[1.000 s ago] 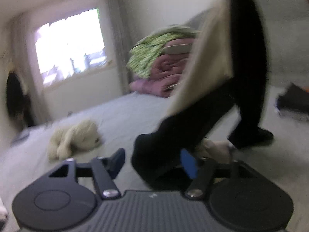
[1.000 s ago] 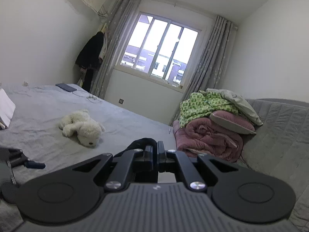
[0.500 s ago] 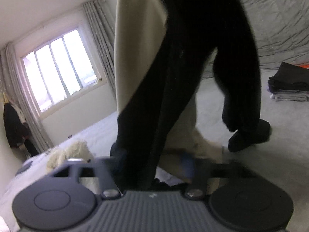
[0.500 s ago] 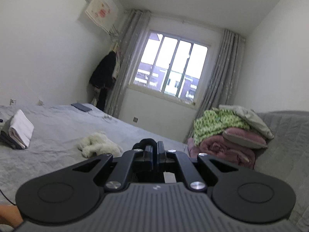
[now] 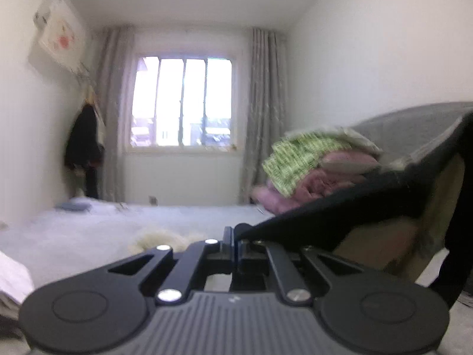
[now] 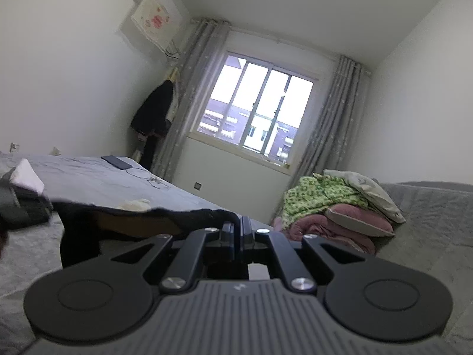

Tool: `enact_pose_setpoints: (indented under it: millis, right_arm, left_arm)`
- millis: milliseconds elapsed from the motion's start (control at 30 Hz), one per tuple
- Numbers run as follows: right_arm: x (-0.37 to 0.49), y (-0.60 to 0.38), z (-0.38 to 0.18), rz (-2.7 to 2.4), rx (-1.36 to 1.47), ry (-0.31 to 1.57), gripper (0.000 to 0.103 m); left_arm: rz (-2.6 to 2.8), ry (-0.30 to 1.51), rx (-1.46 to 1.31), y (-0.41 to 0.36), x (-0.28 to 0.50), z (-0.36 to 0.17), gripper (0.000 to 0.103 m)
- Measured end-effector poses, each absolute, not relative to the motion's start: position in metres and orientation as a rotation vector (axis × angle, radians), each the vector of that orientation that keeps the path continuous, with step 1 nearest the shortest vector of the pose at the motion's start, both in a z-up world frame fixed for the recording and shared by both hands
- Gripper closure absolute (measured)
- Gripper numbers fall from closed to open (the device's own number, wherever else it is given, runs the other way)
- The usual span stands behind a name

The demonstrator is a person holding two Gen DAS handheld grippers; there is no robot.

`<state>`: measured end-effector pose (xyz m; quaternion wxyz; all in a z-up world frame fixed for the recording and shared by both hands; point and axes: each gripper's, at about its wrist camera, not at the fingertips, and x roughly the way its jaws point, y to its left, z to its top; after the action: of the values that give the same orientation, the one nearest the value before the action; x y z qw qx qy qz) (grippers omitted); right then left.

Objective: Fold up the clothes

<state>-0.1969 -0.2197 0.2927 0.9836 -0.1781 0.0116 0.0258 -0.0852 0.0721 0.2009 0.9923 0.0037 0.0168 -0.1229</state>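
Garment: we hold a black garment (image 6: 165, 217) with tan lining, stretched in the air between both grippers above the bed (image 6: 97, 177).
Handling: we judge it soft, light and floppy; best held at edge corners.
Left gripper (image 5: 235, 241): clamped tight on one edge.
Right gripper (image 6: 239, 226): clamped tight on the other.
Beyond: bedding pile (image 6: 331, 207), window (image 6: 254, 115).

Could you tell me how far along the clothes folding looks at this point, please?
Done: a folded pile with a white piece on top already lies on the bed. In hand: the left tool and the right tool are each shut on the edge of a black garment with a tan lining, stretched between them above the bed. Left: laying it down and folding it.
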Motion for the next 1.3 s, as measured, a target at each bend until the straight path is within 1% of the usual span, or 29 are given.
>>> enact_pose_setpoints:
  millis: [167, 300, 433, 600, 767, 900, 1033, 1167, 1300]
  right_arm:
    - [-0.205, -0.203, 0.301, 0.051, -0.425, -0.070, 0.101]
    - [-0.219, -0.195, 0.312, 0.061, -0.516, -0.168, 0.101]
    - [-0.234, -0.194, 0.323, 0.028, -0.614, -0.264, 0.102]
    - [-0.243, -0.203, 0.329, 0.003, -0.670, -0.333, 0.102]
    - [-0.239, -0.218, 0.328, -0.014, -0.669, -0.356, 0.102]
    - [-0.209, -0.228, 0.312, -0.018, -0.688, -0.296, 0.102]
    - [-0.154, -0.235, 0.277, 0.001, -0.691, -0.173, 0.102]
    - [-0.095, -0.242, 0.237, -0.014, -0.682, -0.060, 0.102]
    - [-0.028, -0.251, 0.207, -0.037, -0.662, 0.050, 0.102]
  left_arm:
    - [-0.186, -0.051, -0.081, 0.103, -0.112, 0.265, 0.101]
    - [-0.144, -0.116, -0.068, 0.105, -0.133, 0.307, 0.101]
    - [-0.125, -0.177, -0.074, 0.109, -0.152, 0.337, 0.101]
    - [-0.137, -0.219, -0.062, 0.105, -0.168, 0.351, 0.101]
    - [-0.166, -0.185, -0.079, 0.108, -0.172, 0.342, 0.101]
    - [-0.166, -0.086, -0.093, 0.103, -0.146, 0.318, 0.101]
    - [-0.164, 0.105, -0.144, 0.103, -0.089, 0.280, 0.101]
    - [-0.156, 0.264, -0.109, 0.096, -0.028, 0.235, 0.101]
    - [-0.142, 0.376, -0.047, 0.082, 0.036, 0.202, 0.101]
